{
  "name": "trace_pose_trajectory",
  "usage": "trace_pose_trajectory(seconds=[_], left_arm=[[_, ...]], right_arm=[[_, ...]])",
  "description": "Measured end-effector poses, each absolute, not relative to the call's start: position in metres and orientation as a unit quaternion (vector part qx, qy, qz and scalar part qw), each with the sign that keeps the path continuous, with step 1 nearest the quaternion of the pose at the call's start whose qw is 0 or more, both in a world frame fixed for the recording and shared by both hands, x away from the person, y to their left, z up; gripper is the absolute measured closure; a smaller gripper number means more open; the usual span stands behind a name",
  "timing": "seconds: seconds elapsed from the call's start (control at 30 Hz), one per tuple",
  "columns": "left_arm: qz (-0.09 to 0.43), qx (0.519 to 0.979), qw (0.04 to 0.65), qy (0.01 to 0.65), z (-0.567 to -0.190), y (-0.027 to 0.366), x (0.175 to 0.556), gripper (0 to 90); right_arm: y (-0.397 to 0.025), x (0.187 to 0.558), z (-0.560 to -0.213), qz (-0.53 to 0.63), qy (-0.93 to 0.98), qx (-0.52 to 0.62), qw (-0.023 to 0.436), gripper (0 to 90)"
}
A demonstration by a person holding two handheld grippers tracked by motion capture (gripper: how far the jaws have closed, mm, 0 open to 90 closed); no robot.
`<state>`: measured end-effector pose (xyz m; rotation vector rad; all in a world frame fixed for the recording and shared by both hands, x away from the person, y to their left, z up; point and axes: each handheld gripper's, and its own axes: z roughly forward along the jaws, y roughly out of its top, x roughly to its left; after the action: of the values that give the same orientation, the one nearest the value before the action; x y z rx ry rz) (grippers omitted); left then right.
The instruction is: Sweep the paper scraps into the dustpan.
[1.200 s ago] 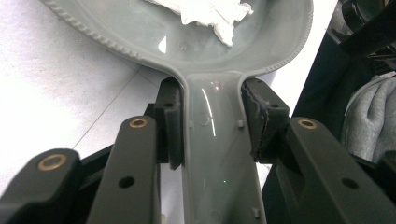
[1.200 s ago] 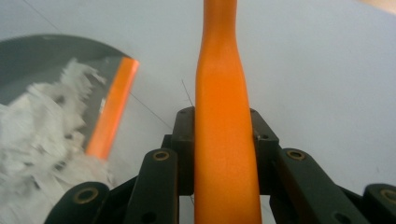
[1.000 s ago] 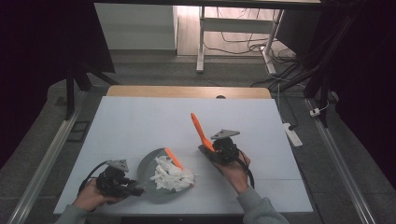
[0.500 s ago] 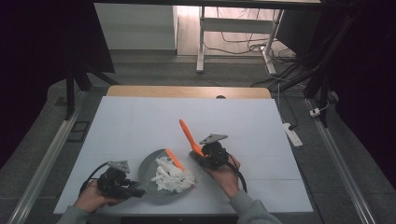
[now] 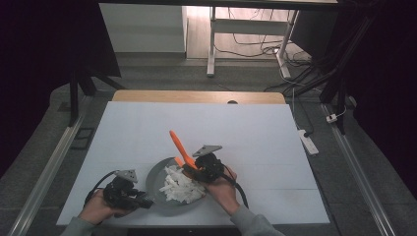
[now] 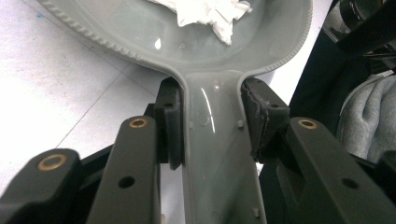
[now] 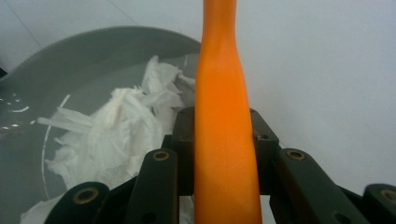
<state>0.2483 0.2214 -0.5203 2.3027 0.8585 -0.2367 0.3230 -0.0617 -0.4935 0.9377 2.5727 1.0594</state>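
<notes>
Here's the white table, a pale sheet covering most of it with a strip of bare wood showing along the far edge, and a small dark hole in that strip near its middle. Down at the near edge sits the grey plate, heaped with torn white paper. The left gripper has the plate's flat handle pinched between its two black jaws, one pad on each side, seen plainly in the left gripper view. The right gripper hangs over the plate's far right rim, jaws pressed against an orange stick that rises away from the person, tilted toward the far left; in the right gripper view the stick runs straight up between the jaws with the paper just beside it. Around the table, metal rails flank both sides on a grey floor. A white power strip lies on the floor to the right, cables trail behind, and white desk legs stand at the back. The room's sides are dark.
</notes>
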Motion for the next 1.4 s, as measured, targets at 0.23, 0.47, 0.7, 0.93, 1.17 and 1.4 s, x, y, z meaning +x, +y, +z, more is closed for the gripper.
trace_pose_trajectory(seconds=[0.23,0.47,0.7,0.93,1.17,1.4], left_arm=[[-0.091,0.881,0.329,0.329,-0.521,0.221,0.249,60.9],[-0.092,0.88,0.33,0.328,-0.522,0.221,0.249,60.9],[-0.093,0.879,0.333,0.327,-0.522,0.222,0.249,60.9],[-0.094,0.879,0.334,0.328,-0.522,0.222,0.249,60.9],[-0.09,0.878,0.336,0.328,-0.523,0.223,0.249,60.9],[-0.084,0.876,0.342,0.329,-0.524,0.223,0.248,61.0]], right_arm=[[-0.047,0.317,-0.49,0.373,0.871,0.304,0.095,70.3],[-0.028,0.312,-0.486,0.404,0.872,0.269,0.069,70.3],[-0.04,0.31,-0.472,0.412,0.867,0.263,0.096,70.3],[-0.055,0.316,-0.466,0.424,0.856,0.275,0.107,70.3],[-0.065,0.32,-0.462,0.426,0.853,0.28,0.114,70.3],[-0.077,0.325,-0.463,0.427,0.849,0.289,0.115,70.3]])
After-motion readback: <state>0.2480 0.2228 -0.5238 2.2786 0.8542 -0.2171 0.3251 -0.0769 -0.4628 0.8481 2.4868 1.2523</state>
